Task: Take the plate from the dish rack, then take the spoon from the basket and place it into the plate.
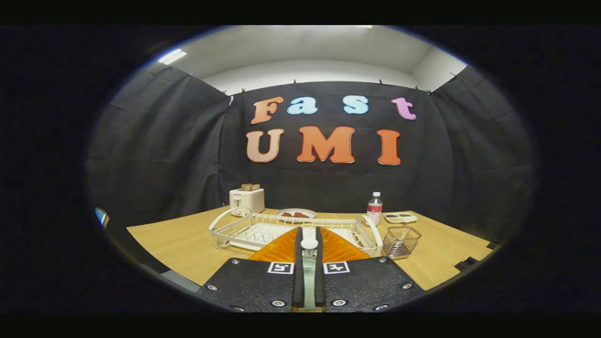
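My gripper (309,231) is shut on a spoon (308,274) whose pale green handle runs along the narrow gap between the two fingers. The spoon's white rounded end (309,243) shows near the fingertips. An orange ribbed plate (281,249) lies on the wooden table directly under and on both sides of the fingers, just in front of the white wire dish rack (235,231). To the right of the rack stands the metal mesh basket (400,241), with nothing showing in it.
Beyond the rack are a cream toaster (247,199) with bread, a small plate with food (296,214), a bottle (374,208) and a divided snack tray (400,217). Bare wooden table (169,241) extends left of the rack.
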Tool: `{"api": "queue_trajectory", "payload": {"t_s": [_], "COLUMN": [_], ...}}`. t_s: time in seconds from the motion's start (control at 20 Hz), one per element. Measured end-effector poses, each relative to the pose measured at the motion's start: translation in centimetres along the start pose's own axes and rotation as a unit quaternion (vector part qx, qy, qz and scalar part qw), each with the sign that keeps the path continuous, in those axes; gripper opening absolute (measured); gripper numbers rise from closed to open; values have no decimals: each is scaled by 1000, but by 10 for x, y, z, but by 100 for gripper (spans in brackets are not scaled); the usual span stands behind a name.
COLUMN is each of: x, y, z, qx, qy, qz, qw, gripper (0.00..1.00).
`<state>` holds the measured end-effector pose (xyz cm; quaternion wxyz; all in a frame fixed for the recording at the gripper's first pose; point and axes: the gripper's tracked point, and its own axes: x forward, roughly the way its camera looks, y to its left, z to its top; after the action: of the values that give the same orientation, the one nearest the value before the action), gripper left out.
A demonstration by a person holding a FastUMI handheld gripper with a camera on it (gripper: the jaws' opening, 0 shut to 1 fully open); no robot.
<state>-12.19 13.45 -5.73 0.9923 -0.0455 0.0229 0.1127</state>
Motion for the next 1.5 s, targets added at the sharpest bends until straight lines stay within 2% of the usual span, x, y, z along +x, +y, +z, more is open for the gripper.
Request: {"api": "queue_trajectory", "payload": {"t_s": [0.35, 0.6, 0.95, 1.1, 1.15, 1.25, 1.35, 1.5], "x": [17, 17, 15, 17, 16, 15, 14, 11], "y": [20, 21, -1, -13, -16, -28, -44, -65], "z": [-49, -52, -73, -65, -65, -60, -51, -37], "qx": [-25, -27, -13, 3, 3, -8, -25, -35], "qy": [42, 45, 88, 82, 83, 83, 75, 65], "qz": [28, 34, 8, -2, -5, -13, -33, -56], "qw": [998, 998, 996, 997, 997, 996, 996, 996], "gripper": [9, 9, 22, 43, 68, 93, 98, 99]}}
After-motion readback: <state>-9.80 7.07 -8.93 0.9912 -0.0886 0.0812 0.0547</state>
